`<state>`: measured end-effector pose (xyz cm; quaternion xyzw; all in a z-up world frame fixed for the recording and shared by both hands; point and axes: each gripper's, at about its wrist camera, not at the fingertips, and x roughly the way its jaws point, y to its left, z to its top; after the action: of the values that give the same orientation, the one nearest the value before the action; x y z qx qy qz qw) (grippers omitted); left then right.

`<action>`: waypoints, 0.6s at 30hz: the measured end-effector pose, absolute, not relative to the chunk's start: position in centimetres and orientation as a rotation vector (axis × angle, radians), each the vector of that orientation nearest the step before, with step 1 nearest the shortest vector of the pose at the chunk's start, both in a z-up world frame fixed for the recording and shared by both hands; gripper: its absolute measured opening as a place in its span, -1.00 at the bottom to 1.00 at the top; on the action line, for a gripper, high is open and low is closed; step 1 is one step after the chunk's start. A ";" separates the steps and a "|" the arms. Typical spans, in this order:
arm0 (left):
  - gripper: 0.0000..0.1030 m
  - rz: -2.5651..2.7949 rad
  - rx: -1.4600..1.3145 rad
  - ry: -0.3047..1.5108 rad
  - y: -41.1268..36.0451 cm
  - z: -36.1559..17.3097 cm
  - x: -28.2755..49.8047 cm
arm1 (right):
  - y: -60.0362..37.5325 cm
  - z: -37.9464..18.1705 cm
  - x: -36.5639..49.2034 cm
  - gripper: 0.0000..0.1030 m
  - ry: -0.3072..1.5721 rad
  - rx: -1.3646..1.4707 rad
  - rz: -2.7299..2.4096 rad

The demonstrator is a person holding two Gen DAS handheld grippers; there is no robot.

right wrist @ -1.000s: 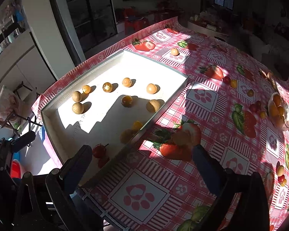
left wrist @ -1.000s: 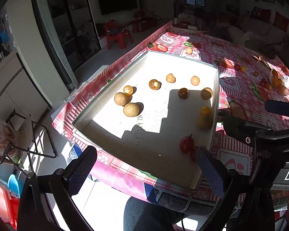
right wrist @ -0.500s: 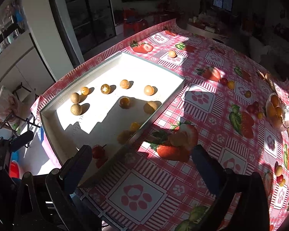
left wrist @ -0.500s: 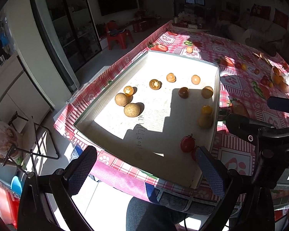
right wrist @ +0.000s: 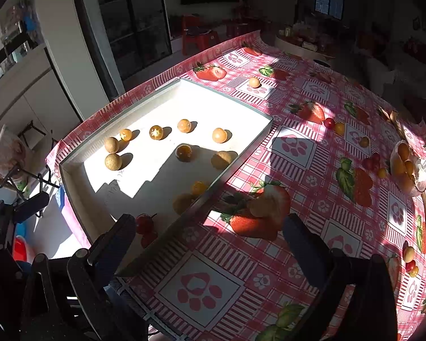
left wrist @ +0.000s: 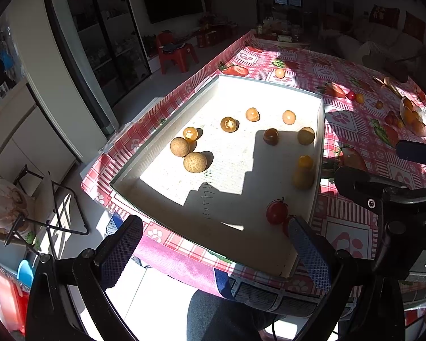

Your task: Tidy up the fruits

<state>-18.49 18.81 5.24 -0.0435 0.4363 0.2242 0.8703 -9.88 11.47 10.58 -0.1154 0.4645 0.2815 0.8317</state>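
Both grippers hang above the near edge of the table (right wrist: 298, 147), fingers spread wide, nothing between them. Left gripper (left wrist: 215, 250) sits over the near edge of the tray (left wrist: 318, 187); right gripper (right wrist: 210, 244) over the tray's near right corner and the cloth beside it.

Tray lies along the table's left edge, half in sun, half in shadow. Inside:
- two brown round fruits (left wrist: 187, 155) touching, toward the left wall
- small orange fruits (left wrist: 252, 114) scattered across the far half, one (left wrist: 228, 124) showing a cut face
- a dark one (left wrist: 270, 136) and a brown one (left wrist: 306, 135) near the right wall
- two yellow fruits (left wrist: 304, 170) against the right wall, in shade
- red tomato (left wrist: 277, 211) near the near right corner, a second red one just beside it, partly hidden by the left gripper's finger.

Outside the tray: one orange fruit (right wrist: 254, 81) on the cloth beyond the far edge; small red and yellow fruits (right wrist: 335, 125) loose toward the right; a bowl (right wrist: 414, 182) of orange fruit at the right edge; a few more fruits (right wrist: 409, 258) near the right edge, closer in.
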 end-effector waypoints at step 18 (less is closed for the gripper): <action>1.00 0.469 -0.086 0.916 18.7 5.2 -18.5 | 11.5 10.7 -9.9 1.00 0.984 -0.243 0.599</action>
<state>-18.52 18.73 5.17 -0.0412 0.4379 0.2243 0.8696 -9.93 11.49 10.65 -0.1144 0.4639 0.2825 0.8318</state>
